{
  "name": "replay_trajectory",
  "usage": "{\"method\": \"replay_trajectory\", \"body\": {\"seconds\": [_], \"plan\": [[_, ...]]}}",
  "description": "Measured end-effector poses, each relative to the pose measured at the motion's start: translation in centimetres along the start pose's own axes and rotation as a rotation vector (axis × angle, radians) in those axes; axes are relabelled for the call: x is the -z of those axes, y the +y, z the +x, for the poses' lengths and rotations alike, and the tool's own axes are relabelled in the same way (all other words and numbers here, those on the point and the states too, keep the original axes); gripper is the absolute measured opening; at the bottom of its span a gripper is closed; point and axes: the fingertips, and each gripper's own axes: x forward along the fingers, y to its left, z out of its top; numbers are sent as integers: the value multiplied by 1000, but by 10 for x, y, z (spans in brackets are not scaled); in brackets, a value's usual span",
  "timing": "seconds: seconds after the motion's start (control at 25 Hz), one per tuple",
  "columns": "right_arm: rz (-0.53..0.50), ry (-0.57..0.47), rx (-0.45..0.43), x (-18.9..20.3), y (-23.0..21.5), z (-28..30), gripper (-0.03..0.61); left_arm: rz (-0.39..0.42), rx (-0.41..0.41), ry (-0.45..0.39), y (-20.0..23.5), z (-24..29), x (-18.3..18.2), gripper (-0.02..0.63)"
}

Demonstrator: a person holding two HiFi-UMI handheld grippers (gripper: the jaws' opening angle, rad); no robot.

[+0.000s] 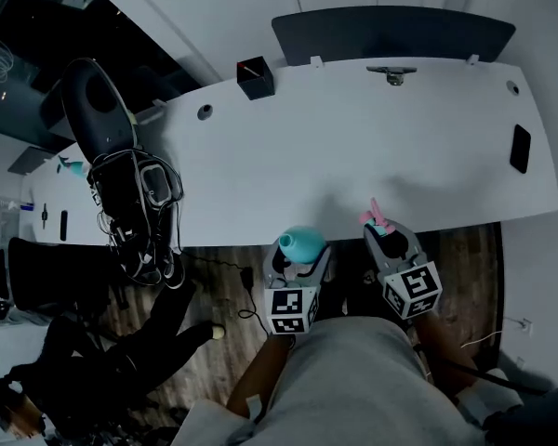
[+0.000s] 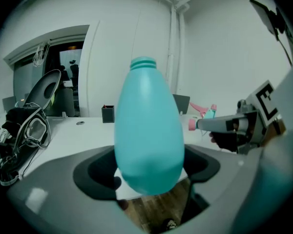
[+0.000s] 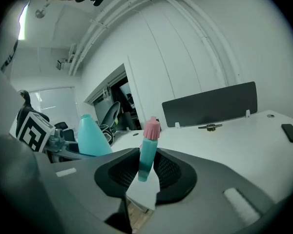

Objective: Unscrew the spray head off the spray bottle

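Fingers (image 2: 94, 173) of the left gripper (image 2: 149, 179) are clenched on the lower body of the spray bottle (image 2: 147, 130). It is a smooth, matte teal plastic bottle, egg-shaped and tapering to a ribbed, threaded neck that stands open at the top. The right gripper (image 3: 149, 177) has its black ridged fingers (image 3: 175, 172) grasping the spray head (image 3: 147, 152), which is off the bottle and held apart from it. The head shows as a slim teal stem topped by a fluted pink collar.

The head view looks down on both tools side by side at the near edge of the white counter (image 1: 353, 147), the bottle (image 1: 300, 242) on the left and the spray head (image 1: 377, 219) on the right, its pink trigger pointing away. Each gripper there carries a cube (image 1: 291, 309) printed with black-and-white square patterns. That view alone shows the wood-plank floor (image 1: 214, 286) and a black chair (image 1: 102, 110) draped with cables.

The left gripper view shows the bottle's open neck most clearly, and the right gripper (image 2: 219, 124) from the side. The right gripper view shows the dark panel (image 3: 210, 104) standing along the counter's far edge and a flat black slab (image 3: 290, 133) lying on the smooth top. A small black box (image 1: 255, 78) sits at the far edge.
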Motion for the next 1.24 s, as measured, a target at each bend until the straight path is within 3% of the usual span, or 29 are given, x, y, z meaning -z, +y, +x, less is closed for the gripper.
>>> {"method": "replay_trajectory", "body": {"seconds": [0.2,0.56,1.24], "plan": [[-12,-50,55,-16,19,5,91,-20,1,-33,22,-6,-6,402],[-60,-38,48,-16,43,3,91,11,47,-50,16,-11,-9,402],[-77,-32,42,-13,47,-6,91,15,68,-57,3,-15,-8,402]]}}
